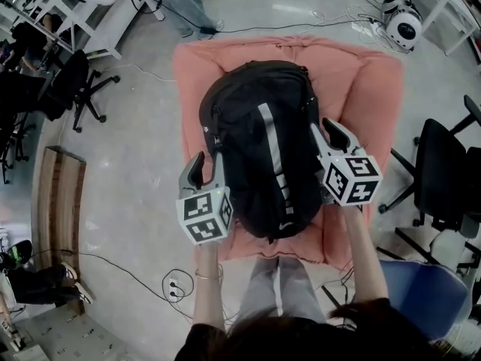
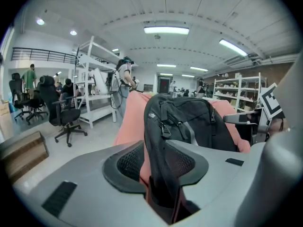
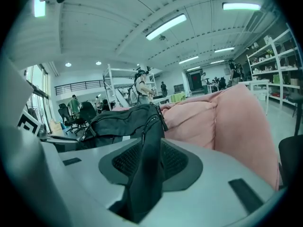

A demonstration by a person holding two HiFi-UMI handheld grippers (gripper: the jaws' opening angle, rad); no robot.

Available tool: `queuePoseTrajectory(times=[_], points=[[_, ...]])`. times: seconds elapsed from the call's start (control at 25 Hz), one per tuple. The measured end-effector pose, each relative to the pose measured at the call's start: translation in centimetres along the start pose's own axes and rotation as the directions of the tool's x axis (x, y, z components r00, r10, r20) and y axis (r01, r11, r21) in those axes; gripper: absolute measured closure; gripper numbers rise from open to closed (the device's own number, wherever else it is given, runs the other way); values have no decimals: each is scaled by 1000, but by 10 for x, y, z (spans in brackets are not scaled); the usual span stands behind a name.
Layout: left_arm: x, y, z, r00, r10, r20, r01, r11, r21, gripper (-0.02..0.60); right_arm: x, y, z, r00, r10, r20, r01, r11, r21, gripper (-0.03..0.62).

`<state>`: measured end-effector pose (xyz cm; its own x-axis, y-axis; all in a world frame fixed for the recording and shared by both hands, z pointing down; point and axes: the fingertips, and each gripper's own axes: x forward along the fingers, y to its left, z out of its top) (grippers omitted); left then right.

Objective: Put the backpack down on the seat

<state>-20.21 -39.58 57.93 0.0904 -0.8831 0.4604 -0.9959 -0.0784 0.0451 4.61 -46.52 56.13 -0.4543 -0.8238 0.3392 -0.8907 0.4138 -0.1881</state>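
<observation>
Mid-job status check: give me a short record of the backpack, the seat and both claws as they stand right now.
backpack: black with a grey stripe, lying lengthwise over the seat
seat: pink, padded, wider than the backpack
left claw: shut on fabric at the backpack's left edge
right claw: shut on fabric at the backpack's right edge
contact: backpack looks to lie against the cushion; whether its full weight is down cannot be told
nearby: office chair to the right of the seat

Pink seat (image 1: 370,81); black backpack (image 1: 252,138) lying on it.
</observation>
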Motion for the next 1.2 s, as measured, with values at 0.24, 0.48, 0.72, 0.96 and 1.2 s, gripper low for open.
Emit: queuePoseTrajectory(times=[0.24,0.48,0.72,0.96,1.2], points=[[-28,-16,12,1000,-11,25,10,1000,26,538,-24,20,14,999,30,12,-30,999,-37,542],[-62,-33,29,997,-65,51,63,997,35,560,-55,40,30,997,69,32,-67,997,-46,576],[-102,-50,46,989,-123,78,117,990,79,566,-98,63,48,990,121,70,-118,992,-55,580],[-143,-64,64,974,-190,127,175,978,117,568,-142,81,75,978,167,128,-159,985,-67,580],[-184,-65,89,958,-207,199,183,974,130,568,-183,91,106,960,184,212,-168,982,-91,580]])
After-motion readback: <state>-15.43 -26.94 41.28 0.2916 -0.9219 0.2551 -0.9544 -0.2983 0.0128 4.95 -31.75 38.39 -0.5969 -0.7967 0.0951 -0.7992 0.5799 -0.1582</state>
